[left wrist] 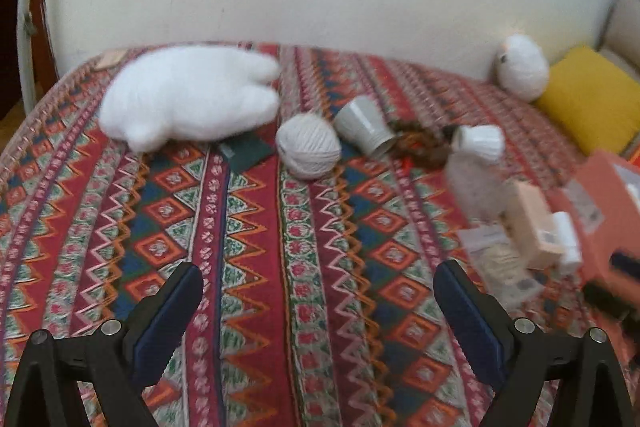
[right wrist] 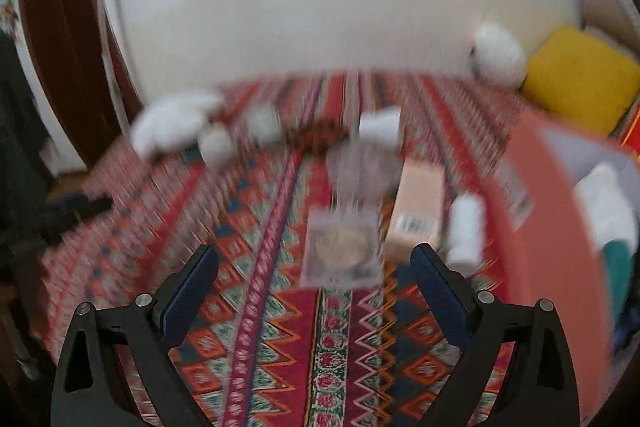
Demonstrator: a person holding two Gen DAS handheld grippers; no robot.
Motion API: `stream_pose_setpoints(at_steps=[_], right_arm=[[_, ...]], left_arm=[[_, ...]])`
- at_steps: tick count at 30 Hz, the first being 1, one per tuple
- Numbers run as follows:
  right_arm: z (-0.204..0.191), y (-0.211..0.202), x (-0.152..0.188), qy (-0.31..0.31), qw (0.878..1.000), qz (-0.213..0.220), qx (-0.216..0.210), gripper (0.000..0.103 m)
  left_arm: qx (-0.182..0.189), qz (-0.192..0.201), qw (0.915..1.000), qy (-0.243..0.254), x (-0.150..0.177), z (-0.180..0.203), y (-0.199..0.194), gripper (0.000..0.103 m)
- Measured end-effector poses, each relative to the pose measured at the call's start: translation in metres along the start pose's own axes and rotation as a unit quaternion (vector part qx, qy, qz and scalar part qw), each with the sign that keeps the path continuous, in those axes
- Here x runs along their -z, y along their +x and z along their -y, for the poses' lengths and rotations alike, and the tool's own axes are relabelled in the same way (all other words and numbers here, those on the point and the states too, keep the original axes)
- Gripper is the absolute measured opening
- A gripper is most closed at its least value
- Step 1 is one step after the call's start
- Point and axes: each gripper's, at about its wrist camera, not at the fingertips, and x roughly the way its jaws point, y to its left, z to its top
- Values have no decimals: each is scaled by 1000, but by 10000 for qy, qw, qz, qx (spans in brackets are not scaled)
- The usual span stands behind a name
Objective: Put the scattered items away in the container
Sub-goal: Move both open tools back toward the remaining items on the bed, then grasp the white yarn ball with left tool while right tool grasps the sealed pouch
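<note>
The right gripper (right wrist: 314, 269) is held wide open and empty above a flat clear packet (right wrist: 340, 247), seemingly lined up for a grasp. The left gripper (left wrist: 320, 291) is likewise spread, empty. One pink container (right wrist: 560, 227) is seen alongside, some things already inside; one yarn ball (left wrist: 308, 146) and one grey cup (left wrist: 362, 125) are left out.

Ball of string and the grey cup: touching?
Apart. The left wrist view shows a strip of patterned bedspread between the ball of string and the tipped grey cup.

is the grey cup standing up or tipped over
Tipped over: the grey cup lies on its side on the bedspread, open mouth facing right toward the camera.
</note>
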Motion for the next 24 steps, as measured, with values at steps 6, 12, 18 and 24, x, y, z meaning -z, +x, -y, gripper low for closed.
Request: stream_pose_setpoints(at_steps=[6, 12, 18, 24], right_arm=[[2, 81, 11, -99, 9980, -596, 169, 98], [6, 135, 9, -107, 9945, -1002, 284, 98], [22, 164, 8, -12, 9895, -1362, 476, 100], [31, 171, 6, 134, 9903, -1310, 451, 93]], left_arm=[[-37, -234, 9995, -202, -30, 3, 73, 97], [-145, -552, 9975, -415, -58, 5, 143, 97], [-391, -622, 9961, -493, -69, 4, 182, 96], [-500, -555, 9961, -460, -65, 6, 195, 59]])
